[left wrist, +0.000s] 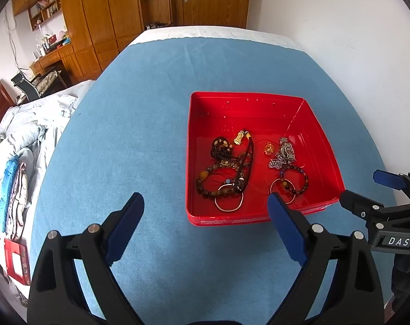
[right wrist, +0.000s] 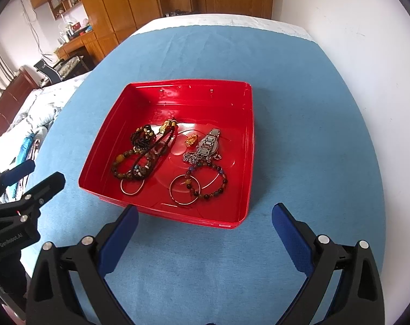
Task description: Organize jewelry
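A red box [left wrist: 324, 146] [right wrist: 247, 146] sits on the blue cloth and holds all the jewelry. In it lie dark bead bracelets [left wrist: 221, 151] [right wrist: 144, 138], a silver bangle [left wrist: 229, 199] [right wrist: 132, 187], a silver watch [left wrist: 287, 149] [right wrist: 210, 143], a small gold charm [left wrist: 268, 148] [right wrist: 191, 140], and a bead bracelet with a ring [left wrist: 294, 181] [right wrist: 205, 181]. My left gripper [left wrist: 206, 201] is open and empty at the box's near left corner. My right gripper [right wrist: 205, 212] is open and empty just in front of the box. Each gripper shows at the edge of the other's view.
The blue cloth [left wrist: 129, 124] covers a table with a white edge at the far side. A bed with piled bedding [left wrist: 18, 162] lies left, with a red carton [left wrist: 16, 261] below it. Wooden cabinets [left wrist: 110, 13] and a white wall [left wrist: 340, 27] stand beyond.
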{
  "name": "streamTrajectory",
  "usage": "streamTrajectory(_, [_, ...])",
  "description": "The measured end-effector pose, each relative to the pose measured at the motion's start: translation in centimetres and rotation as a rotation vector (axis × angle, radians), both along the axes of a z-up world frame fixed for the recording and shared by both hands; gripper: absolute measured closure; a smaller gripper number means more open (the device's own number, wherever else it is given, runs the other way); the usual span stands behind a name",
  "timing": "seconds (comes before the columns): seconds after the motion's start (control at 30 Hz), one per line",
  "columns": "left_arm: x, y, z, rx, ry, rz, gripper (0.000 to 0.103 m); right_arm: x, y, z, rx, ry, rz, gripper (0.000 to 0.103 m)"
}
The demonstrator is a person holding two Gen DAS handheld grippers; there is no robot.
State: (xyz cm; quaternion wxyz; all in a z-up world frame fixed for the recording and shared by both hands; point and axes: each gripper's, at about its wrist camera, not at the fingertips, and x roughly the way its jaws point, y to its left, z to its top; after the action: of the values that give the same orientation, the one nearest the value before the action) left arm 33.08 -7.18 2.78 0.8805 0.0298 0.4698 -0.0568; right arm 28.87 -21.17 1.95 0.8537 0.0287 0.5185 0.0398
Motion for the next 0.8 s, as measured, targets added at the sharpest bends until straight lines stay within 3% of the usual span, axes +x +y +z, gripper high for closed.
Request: streamTrajectory(0.8, [0.43, 0.37, -0.47, 0.003, 0.01, 0.017, 0.012, 0.24, 0.06, -0.31, -0.002, 0.008, 0.001, 0.004])
